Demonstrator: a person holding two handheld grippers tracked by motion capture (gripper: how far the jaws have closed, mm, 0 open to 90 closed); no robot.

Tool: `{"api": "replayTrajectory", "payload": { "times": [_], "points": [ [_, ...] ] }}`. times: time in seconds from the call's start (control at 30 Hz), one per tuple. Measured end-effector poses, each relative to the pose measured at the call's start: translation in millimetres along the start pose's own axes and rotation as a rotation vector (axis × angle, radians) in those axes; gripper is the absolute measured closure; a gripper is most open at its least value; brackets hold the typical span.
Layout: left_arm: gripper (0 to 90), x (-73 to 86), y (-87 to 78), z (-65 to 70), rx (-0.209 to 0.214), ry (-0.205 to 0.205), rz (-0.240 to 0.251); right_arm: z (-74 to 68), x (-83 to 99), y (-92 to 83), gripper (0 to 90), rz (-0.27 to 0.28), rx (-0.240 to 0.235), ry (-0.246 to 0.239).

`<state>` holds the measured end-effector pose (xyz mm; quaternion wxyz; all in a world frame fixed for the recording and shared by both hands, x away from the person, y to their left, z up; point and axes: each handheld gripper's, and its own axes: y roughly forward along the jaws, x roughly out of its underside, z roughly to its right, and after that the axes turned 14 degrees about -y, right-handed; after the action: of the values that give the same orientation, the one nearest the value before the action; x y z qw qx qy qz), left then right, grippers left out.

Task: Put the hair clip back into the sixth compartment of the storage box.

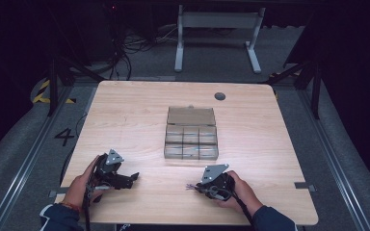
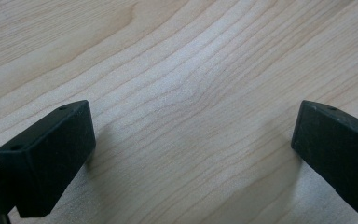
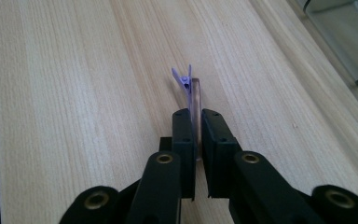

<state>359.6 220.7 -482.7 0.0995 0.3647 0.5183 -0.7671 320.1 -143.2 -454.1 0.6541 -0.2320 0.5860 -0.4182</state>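
Close by the near edge of the desk (image 1: 125,106), the right tongs (image 3: 196,123) are clenched on a small purple hair clip (image 3: 186,84). Clip is thin, flat, pale violet; a clear strip runs along its side, and its forked tail sticks out beyond the tips, just above the wood. Right tongs (image 1: 192,186) lie low, pointing left in the high view. Left tongs (image 2: 193,140) released, jaws wide apart over bare wood. Clear compartment box (image 1: 191,139), lid open, sits mid-desk, well apart from the clip.
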Motion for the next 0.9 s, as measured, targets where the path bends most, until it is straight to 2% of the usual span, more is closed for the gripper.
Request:
{"api": "replayTrajectory", "payload": {
  "times": [0.73, 0.9],
  "points": [
    [0.1, 0.1, 0.0, 0.1, 0.0, -0.002, -0.001, 2.7, 12.8, -16.5, 85.6, -0.001, 0.054, -0.005],
    [0.1, 0.1, 0.0, 0.1, 0.0, -0.001, -0.001, 5.6, 16.3, -21.0, 85.7, 0.001, 0.073, 0.008]
  ]
}}
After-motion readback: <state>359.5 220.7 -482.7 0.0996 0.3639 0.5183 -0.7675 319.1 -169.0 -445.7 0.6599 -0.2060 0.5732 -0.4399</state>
